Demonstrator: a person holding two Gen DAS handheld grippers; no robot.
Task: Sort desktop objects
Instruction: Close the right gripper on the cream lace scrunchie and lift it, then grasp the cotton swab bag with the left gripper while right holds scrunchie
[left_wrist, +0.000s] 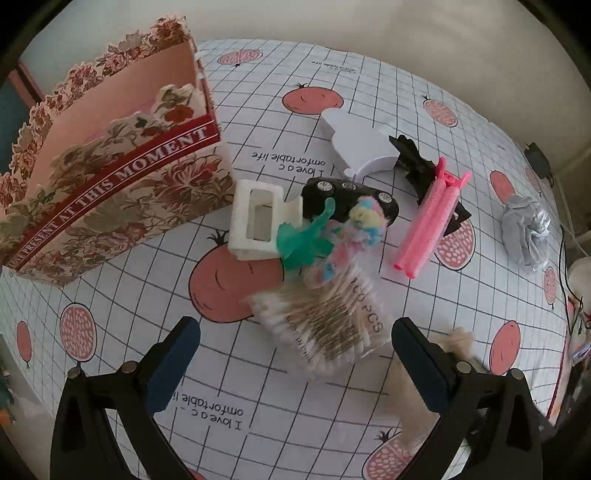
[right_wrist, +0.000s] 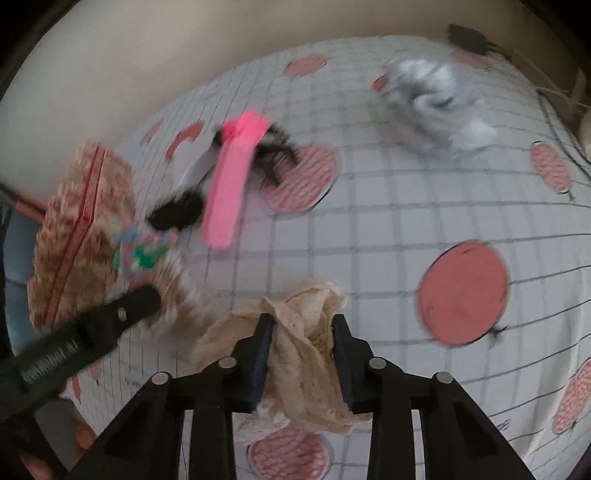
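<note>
My left gripper (left_wrist: 295, 332) hangs open over a clear pack of cotton swabs (left_wrist: 325, 325), one finger on each side and neither touching it. Beyond the pack lie a green plastic piece (left_wrist: 306, 240), a pastel fluffy hair tie (left_wrist: 362, 221), a white claw clip (left_wrist: 255, 221) and a pink sealing clip (left_wrist: 428, 221). My right gripper (right_wrist: 303, 321) is shut on a crumpled beige lace cloth (right_wrist: 306, 354), which shows blurred in the left wrist view behind my left gripper's right finger (left_wrist: 424, 354). One finger of the left gripper (right_wrist: 140, 299) shows at the left of the right wrist view.
A floral paper box (left_wrist: 110, 192) stands open at the left. A black jewelled clip (left_wrist: 347, 192), a white plastic piece (left_wrist: 358, 144) and a black claw clip (left_wrist: 417, 162) lie farther back. A grey crumpled cloth (left_wrist: 524, 232) sits at the right. The checked tablecloth (right_wrist: 388, 229) covers the table.
</note>
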